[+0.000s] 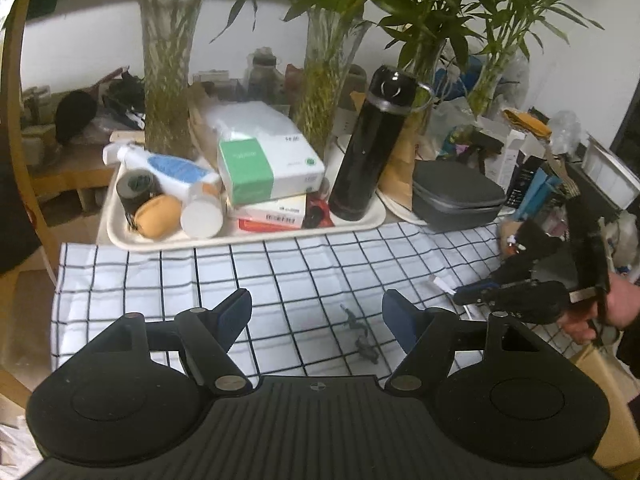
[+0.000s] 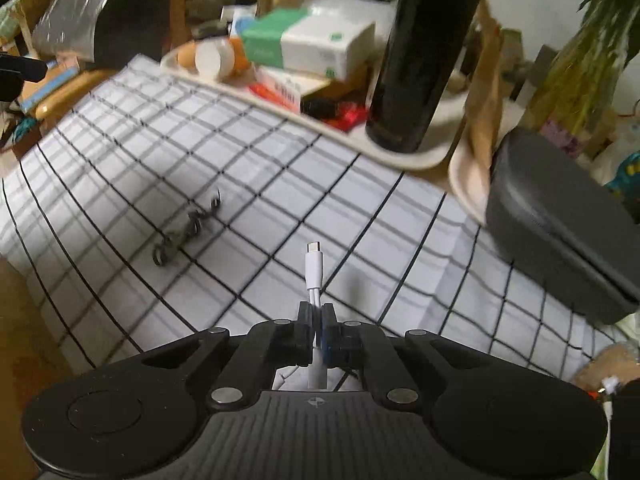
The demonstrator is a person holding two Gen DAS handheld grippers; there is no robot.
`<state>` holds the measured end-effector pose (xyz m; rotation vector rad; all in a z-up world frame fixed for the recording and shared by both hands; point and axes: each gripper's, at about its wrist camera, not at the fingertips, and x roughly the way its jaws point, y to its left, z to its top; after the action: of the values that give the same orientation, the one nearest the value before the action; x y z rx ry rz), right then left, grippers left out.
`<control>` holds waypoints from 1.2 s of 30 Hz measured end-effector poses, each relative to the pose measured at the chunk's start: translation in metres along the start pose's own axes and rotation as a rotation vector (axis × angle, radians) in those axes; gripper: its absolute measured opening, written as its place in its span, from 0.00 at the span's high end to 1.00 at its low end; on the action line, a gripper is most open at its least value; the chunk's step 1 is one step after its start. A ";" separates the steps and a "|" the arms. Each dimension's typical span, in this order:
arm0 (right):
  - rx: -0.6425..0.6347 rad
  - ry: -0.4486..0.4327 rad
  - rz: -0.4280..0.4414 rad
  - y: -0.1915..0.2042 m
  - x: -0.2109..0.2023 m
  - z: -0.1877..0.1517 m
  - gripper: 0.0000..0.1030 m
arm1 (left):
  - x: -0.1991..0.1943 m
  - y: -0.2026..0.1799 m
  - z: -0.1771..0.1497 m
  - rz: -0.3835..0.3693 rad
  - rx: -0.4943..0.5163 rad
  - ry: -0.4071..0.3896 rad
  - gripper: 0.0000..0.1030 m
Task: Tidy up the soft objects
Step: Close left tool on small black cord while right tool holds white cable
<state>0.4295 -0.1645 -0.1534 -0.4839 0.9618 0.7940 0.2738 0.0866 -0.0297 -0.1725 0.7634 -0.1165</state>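
Right gripper (image 2: 318, 322) clamped on white cable (image 2: 314, 264), plug end sticking out above checked cloth (image 2: 360, 208). Left gripper (image 1: 316, 316) jaws apart, empty. Dark twist tie (image 2: 188, 228) lies on cloth. Step: cable in hand, probably bundling. Next: left grabs tie.

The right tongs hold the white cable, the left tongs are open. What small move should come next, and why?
Probably bring the open left tongs down to the black twist tie on the checked cloth, because the right tongs already pinch the white cable.
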 end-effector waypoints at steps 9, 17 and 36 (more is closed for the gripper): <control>0.086 -0.096 -0.066 -0.003 -0.057 0.002 0.94 | 0.046 -0.037 0.028 0.009 0.000 0.255 0.31; 0.206 -0.174 -0.071 0.000 -0.103 -0.021 0.94 | 0.134 -0.044 0.029 0.011 -0.119 0.547 0.31; 0.313 -0.257 -0.027 -0.010 -0.140 -0.044 0.94 | 0.209 -0.049 0.009 0.123 -0.036 0.696 0.63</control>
<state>0.3675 -0.2538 -0.0539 -0.1189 0.8190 0.6477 0.4281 0.0047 -0.1555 -0.1169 1.4674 -0.0429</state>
